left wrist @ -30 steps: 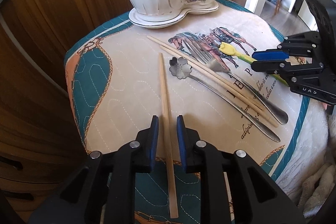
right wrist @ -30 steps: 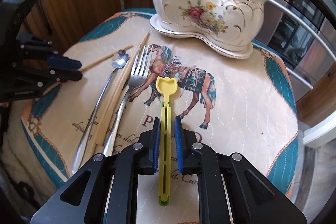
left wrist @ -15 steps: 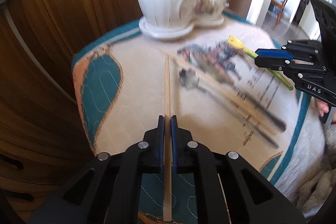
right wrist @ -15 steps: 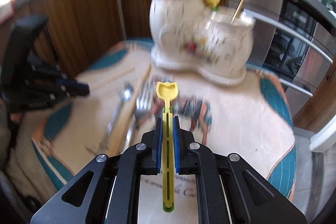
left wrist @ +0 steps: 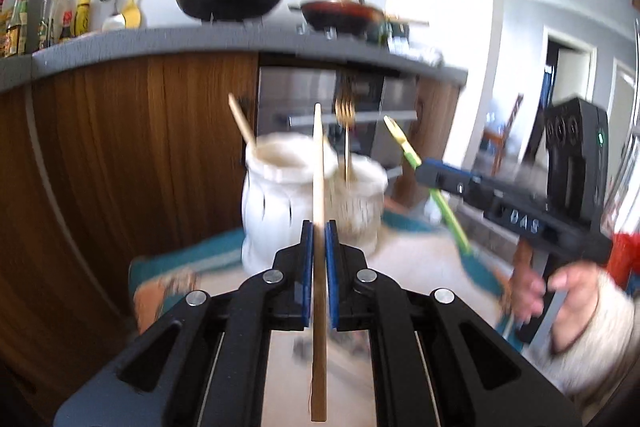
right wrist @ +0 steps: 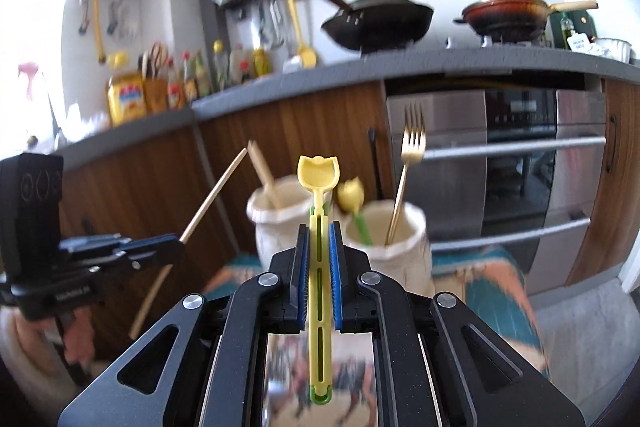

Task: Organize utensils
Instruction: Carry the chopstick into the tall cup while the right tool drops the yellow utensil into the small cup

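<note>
The left tongs are clamped on a wooden chopstick, and the right tongs are clamped on a yellow-green utensil; both are held in the air in front of the white two-cup holder. Another chopstick, a gold fork and a tulip-topped stick stand in its cups. Behind it are wooden cabinets and an oven, and the cloth-covered worktop lies below.
</note>
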Available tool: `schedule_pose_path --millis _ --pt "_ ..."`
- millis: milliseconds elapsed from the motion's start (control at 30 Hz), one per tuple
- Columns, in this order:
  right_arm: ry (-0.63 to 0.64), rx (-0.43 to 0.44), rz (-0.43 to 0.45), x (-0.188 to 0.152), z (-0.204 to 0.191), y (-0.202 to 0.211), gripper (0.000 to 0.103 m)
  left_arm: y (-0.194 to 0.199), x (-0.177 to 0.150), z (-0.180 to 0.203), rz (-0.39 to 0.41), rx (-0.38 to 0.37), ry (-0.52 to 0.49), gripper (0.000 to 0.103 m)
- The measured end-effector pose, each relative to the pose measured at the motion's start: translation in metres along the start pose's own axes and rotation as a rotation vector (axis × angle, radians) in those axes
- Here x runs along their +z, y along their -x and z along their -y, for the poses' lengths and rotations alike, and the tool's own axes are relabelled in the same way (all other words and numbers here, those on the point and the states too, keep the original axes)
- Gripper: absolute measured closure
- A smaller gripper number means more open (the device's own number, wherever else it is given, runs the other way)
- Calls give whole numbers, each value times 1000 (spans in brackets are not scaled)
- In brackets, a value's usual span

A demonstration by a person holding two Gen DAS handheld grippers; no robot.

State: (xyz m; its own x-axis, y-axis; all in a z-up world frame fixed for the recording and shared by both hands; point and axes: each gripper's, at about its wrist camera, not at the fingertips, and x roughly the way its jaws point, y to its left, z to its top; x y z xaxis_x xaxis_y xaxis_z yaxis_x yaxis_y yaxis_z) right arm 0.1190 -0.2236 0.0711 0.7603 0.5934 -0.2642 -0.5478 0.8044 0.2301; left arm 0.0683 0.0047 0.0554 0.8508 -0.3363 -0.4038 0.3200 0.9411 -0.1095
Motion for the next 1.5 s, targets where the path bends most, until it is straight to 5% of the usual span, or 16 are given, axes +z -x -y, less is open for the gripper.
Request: schedule_pose_path --millis 267,600,800,1133,1500 --pt "-85 -12 143 35 26 -31 92 -35 58 -10 161 -11 55 97" --pt "-209 -8 173 34 61 -74 92 -71 86 -15 298 3 92 97" --pt "-208 -9 172 24 65 -79 92 -82 83 -11 311 37 57 97" --pt "-144 -71 178 15 59 -91 92 -87 61 -14 227 28 57 97" --pt "-90 -94 82 1 49 -83 92 -75 47 -11 162 59 20 95"
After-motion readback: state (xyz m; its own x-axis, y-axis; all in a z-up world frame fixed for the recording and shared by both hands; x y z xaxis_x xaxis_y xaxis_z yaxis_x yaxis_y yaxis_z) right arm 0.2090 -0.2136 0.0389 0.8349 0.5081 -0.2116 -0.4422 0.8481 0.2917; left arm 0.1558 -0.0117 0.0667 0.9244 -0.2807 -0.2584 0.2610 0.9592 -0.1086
